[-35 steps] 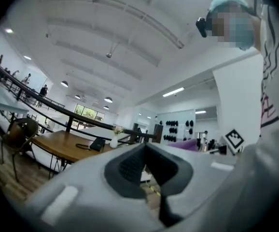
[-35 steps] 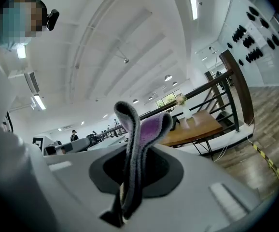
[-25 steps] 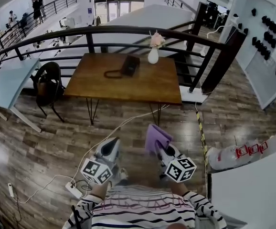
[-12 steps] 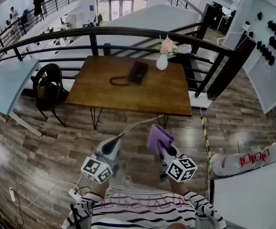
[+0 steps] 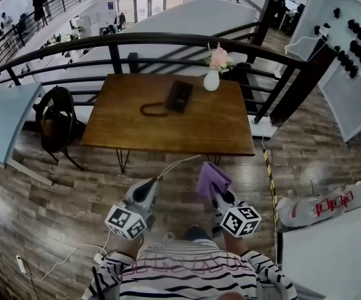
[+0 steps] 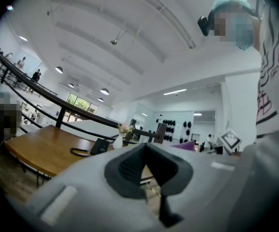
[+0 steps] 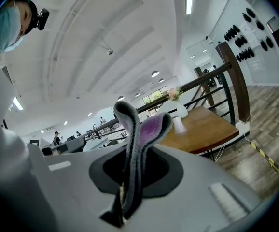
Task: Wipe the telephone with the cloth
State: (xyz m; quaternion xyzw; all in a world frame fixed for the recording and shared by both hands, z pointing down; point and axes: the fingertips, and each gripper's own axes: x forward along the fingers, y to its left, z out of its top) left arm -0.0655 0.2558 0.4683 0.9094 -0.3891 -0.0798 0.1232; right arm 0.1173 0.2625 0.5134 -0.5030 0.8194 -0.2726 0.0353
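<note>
Head view: a black corded desk telephone (image 5: 179,95) lies on the far half of the brown wooden table (image 5: 168,130). Its long axis runs away from the person, leaning slightly right, and its dark cord (image 5: 150,109) loops off to the left. Well short of the table, the right gripper (image 5: 215,191) pinches a folded purple cloth (image 5: 210,179) that stands upright, while the left gripper (image 5: 147,186) has its jaws together on nothing.

Cloth (image 7: 138,132) — lower end hidden inside right hand-held gripper (image 7: 126,197).
</note>
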